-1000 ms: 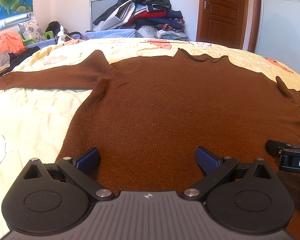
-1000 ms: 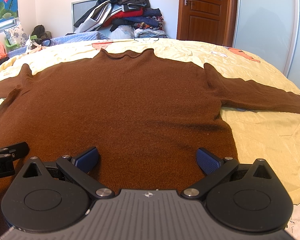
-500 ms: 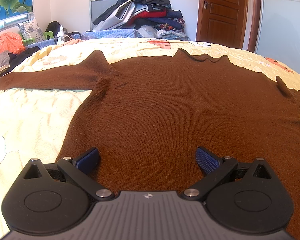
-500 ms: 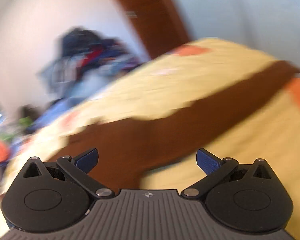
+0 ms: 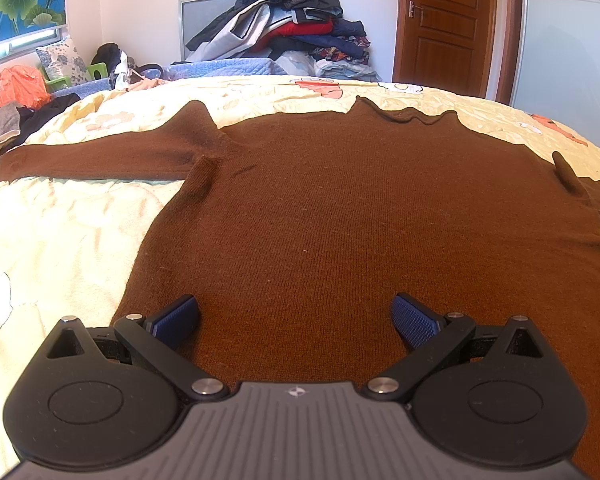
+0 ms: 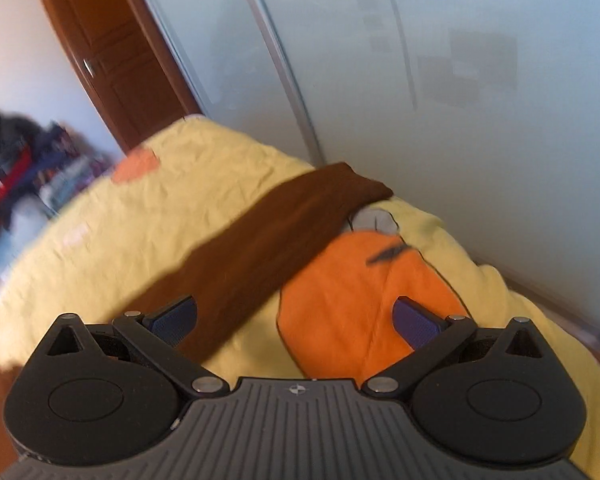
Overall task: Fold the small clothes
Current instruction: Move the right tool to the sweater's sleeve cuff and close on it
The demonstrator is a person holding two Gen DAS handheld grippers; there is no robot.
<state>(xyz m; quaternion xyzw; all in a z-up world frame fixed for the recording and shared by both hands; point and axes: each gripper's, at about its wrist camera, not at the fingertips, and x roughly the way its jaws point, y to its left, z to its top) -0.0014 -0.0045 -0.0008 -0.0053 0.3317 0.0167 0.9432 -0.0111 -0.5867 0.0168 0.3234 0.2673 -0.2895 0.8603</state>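
1. The sweater (image 5: 360, 216) is lying flat on the bed (image 5: 60, 240), collar at the far side, one sleeve (image 5: 92, 160) reaching out to the left.
2. The left tongs (image 5: 296, 320) are hovering over the near hem, released, with nothing between the pads.
3. The right tongs (image 6: 296, 320) are pointing toward the bed's right edge, released and gripping nothing.
4. The other sleeve (image 6: 276, 232) is stretching from near left to far right, its cuff lying at the bed edge beside the wardrobe door (image 6: 460, 80).
5. An orange print (image 6: 360, 300) on the bed cover is lying just right of that sleeve.
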